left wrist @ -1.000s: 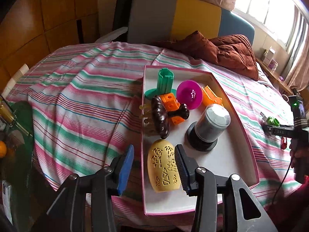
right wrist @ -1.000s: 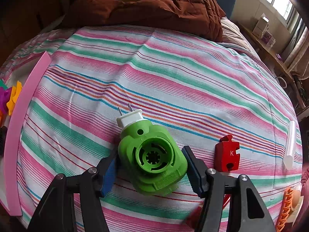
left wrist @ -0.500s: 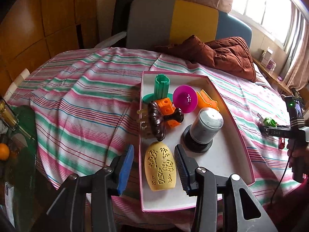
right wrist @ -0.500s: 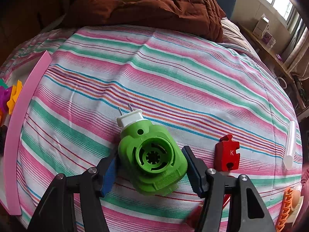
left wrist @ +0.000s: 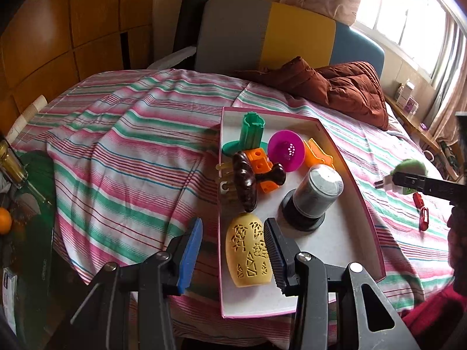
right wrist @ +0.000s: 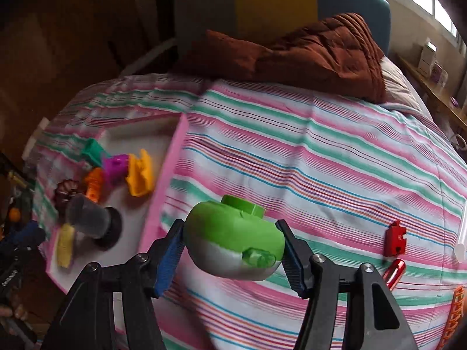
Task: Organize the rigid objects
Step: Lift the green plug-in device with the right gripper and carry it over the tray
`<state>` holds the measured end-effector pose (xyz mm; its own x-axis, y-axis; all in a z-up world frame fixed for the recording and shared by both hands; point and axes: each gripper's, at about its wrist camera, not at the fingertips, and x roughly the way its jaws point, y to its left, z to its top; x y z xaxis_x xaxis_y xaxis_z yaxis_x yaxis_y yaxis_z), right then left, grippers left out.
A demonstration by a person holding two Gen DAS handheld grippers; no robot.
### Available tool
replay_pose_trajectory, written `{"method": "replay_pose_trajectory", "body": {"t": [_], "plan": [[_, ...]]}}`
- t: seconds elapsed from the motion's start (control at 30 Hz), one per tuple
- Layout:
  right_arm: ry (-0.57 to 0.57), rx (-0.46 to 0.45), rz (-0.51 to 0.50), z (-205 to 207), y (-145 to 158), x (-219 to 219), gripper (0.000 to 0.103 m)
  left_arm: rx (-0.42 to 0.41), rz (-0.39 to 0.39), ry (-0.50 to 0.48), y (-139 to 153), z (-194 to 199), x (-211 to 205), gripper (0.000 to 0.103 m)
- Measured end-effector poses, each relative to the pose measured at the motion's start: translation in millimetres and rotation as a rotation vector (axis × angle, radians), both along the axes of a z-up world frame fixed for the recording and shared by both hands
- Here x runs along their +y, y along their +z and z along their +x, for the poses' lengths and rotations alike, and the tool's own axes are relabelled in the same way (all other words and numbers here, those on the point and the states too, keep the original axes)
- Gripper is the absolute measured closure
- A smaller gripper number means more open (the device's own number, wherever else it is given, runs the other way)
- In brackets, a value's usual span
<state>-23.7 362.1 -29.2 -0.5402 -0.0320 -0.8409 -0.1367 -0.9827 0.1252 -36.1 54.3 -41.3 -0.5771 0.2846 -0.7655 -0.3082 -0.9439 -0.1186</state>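
**Green toy lifted clear of the bed, tray waiting to the side**

No brand or label is reading clearly anywhere. The red piece [right wrist: 395, 238] lying on the striped sheet [right wrist: 321, 160] is carrying a small mark, but it is too blurred to read.

The right gripper [right wrist: 233, 248] is pointing steeply down and hanging above the sheet, just beside the tray's pink rim [right wrist: 159, 201]. Its jaws are pressing on both sides of the green toy [right wrist: 233, 233], which is sitting between the blue pads off the sheet, green on top and pale grey underneath. In the left wrist view the same toy [left wrist: 408, 169] is showing beyond the tray's far side, partly covered by the right gripper's black body.

The left gripper [left wrist: 233, 250] is also angling down, hovering over the tray's near corner [left wrist: 223, 291]. Its jaws are standing apart and gripping nothing; the yellow shell [left wrist: 248, 253] is lying in the tray between them, close to one pad, with a clear gap to the other.

Further into the tray are sitting a grey cup [left wrist: 315, 195], a dark brown piece [left wrist: 248, 180], orange blocks [left wrist: 259, 157], a magenta funnel [left wrist: 286, 150] and a teal post [left wrist: 251, 132].

The right view is motion-blurred, so the tray's contents there are smeared. A person's sleeve [left wrist: 432, 315] is cut off at the frame edge.
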Motion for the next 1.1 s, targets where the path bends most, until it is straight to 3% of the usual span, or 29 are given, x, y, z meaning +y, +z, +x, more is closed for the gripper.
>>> {"method": "replay_pose_trajectory", "body": {"t": [0.2, 0.4, 0.57, 0.7, 1.1], "plan": [[0.092, 0.015, 0.015, -19, 3, -66, 0.041, -0.006, 0.016, 0.008, -1, 0, -7, 0.058], [0.114, -0.013, 0.068, -41, -16, -92, 0.041, -0.024, 0.030, 0.025, -7, -3, -16, 0.058], [0.110, -0.058, 0.096, -57, -33, -95, 0.041, -0.035, 0.034, 0.028, -10, -4, -20, 0.058], [0.085, -0.080, 0.048, -62, -40, -89, 0.039, -0.041, 0.035, 0.035, -12, -5, -22, 0.058], [0.082, -0.073, 0.038, -51, -42, -90, 0.039, -0.029, 0.029, 0.035, -9, -3, -22, 0.057]]}}
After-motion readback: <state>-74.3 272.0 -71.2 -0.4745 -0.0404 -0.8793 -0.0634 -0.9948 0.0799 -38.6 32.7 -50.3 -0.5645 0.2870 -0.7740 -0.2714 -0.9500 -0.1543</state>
